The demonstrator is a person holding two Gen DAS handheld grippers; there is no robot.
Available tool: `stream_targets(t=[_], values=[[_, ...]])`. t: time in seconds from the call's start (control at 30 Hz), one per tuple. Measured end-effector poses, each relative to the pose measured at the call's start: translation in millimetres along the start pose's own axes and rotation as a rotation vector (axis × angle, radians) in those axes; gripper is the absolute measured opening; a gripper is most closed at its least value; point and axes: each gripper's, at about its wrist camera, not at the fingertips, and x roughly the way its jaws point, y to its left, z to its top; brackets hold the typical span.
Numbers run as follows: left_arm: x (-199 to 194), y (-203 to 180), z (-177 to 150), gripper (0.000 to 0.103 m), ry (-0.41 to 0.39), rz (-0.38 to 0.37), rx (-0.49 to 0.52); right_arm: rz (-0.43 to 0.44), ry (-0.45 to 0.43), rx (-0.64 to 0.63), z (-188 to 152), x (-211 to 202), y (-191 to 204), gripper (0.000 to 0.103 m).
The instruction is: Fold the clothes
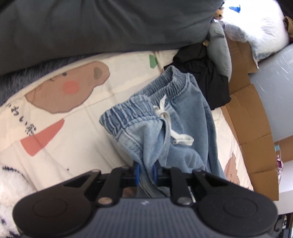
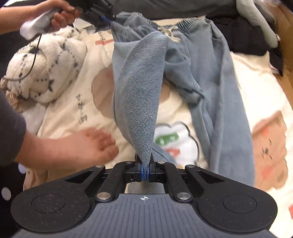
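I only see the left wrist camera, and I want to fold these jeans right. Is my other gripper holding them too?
Observer: Yes. The right gripper is shut on a fold of the jeans, and the cloth stretches away from it.
Operator: Is anything near it on the bed?
Observer: A bare foot rests on the bedsheet, just left of that gripper.
Operator: What is the fluffy white thing beside me?
Observer: A white plush toy with black marks. It lies below the hand that holds your left gripper.
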Motion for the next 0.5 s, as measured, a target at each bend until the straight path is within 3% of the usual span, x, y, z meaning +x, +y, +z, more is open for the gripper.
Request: stream_targets(t=[0.5], values=[[-24.1,-28.1,19.1,0.014,-0.052,0.025,0.052,-0.187,0.089,0.124,-76.2,-74.6,-7.9,0.001]])
